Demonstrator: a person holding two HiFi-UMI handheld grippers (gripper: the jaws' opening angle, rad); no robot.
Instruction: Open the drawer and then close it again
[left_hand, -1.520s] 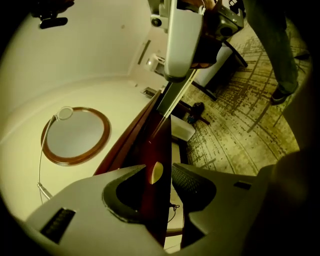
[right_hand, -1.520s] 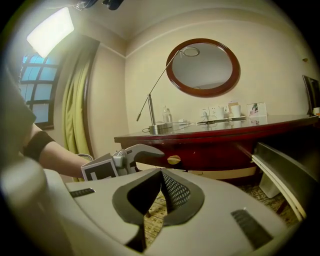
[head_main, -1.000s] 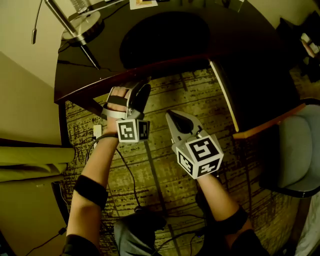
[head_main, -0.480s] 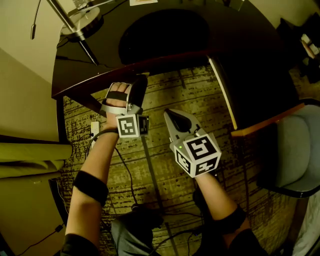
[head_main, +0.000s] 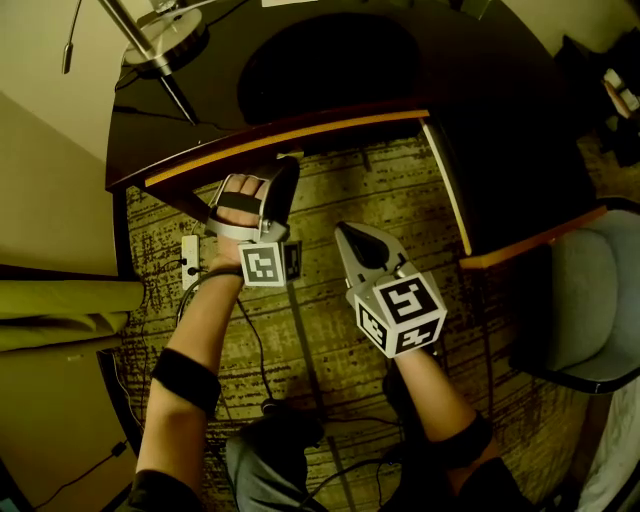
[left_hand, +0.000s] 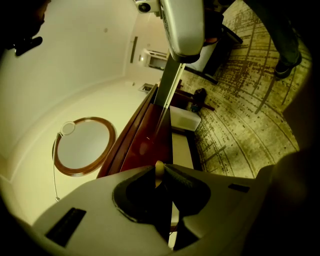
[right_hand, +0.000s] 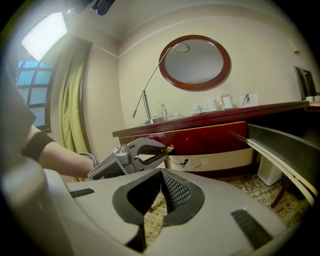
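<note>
A dark red-brown drawer (head_main: 290, 135) stands a little way out of the dark desk (head_main: 330, 70), its pale wooden top edge showing. My left gripper (head_main: 283, 172) holds the lower edge of the drawer front (left_hand: 145, 145). Its jaws are still closing, and the pads press on that edge (left_hand: 160, 172). The right gripper view shows the left gripper (right_hand: 167, 149) clamped on the drawer front (right_hand: 210, 137) from the side. My right gripper (head_main: 352, 238) hovers over the carpet right of it, shut and empty (right_hand: 161, 176).
A desk lamp (head_main: 150, 50) stands at the desk's back left. The desk's right wing (head_main: 520, 180) juts toward me, with a grey chair (head_main: 600, 300) beyond it. A power strip (head_main: 190, 255) and cables lie on the patterned carpet (head_main: 330, 330). A round mirror (right_hand: 195, 62) hangs above.
The drawer has slid out of the desk toward me, so its pale top edge now shows. My left gripper came back with it. The right gripper stayed put.
</note>
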